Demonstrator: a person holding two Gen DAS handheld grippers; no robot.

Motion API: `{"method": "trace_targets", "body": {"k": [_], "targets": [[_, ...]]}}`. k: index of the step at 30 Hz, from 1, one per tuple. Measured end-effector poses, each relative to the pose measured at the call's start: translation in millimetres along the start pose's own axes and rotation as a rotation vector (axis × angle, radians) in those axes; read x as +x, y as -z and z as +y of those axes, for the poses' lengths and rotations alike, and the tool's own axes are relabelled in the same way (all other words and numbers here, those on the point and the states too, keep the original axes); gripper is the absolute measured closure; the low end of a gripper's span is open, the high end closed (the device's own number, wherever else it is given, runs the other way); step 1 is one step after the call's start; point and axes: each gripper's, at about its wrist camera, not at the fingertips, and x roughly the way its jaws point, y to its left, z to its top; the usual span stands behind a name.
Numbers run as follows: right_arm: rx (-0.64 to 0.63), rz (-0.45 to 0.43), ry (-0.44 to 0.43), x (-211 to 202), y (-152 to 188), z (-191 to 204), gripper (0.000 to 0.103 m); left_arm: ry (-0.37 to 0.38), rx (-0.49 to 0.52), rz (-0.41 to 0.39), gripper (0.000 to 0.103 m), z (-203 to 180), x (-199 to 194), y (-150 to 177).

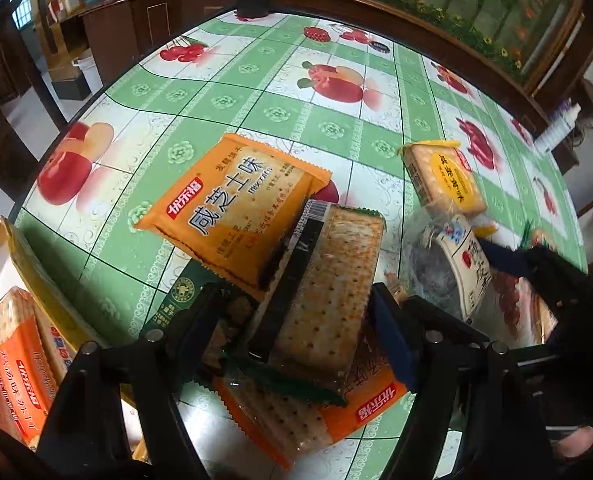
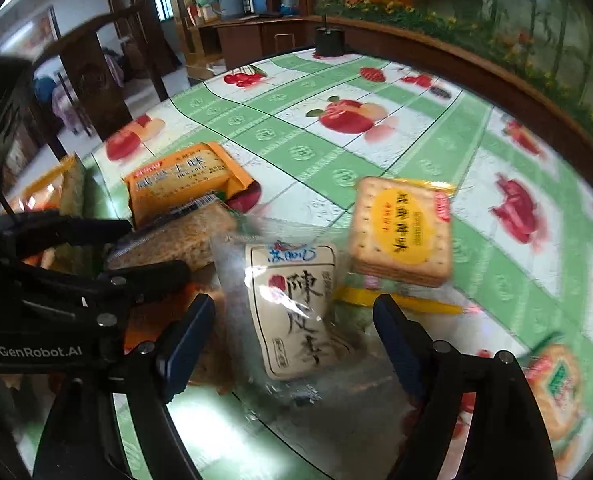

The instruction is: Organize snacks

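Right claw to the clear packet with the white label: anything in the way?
Nothing visible. The clear packet with the white label lies directly between the right claw's open fingers. The yellow-label cracker pack sits just beyond it, not in the path.

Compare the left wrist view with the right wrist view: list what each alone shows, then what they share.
Left wrist view only: a yellow bag of orange cracker packs at the left edge, and an orange pack under the pile.

Right wrist view only: a round green-labelled snack at lower right.

Both: the left hand-held gripper closed on a cracker pack, the orange cheese-cracker pack, the yellow-labelled cracker stack, and the clear white-labelled bag between the open right hand-held gripper fingers.
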Motion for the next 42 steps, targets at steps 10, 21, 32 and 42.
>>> {"method": "trace_targets", "body": {"k": [10,21,32,42], "targets": [[0.058,-0.017,-0.044,-6.5,10.2,3.9,0.039,-0.003,0.035,0.000,0.038,-7.4,1.8,3.1],[0.188,-0.063,0.029,-49.2,63.5,-6.3,0.050,0.043,0.127,0.000,0.054,-18.9,-3.8,20.0],[0.217,-0.063,0.039,-67.1,94.2,4.4,0.050,0.062,0.077,0.053,0.049,-12.2,-5.5,25.3],[0.245,-0.079,0.054,-65.4,94.8,4.0,0.050,0.019,0.088,0.032,0.054,-17.7,1.8,20.1]]}}
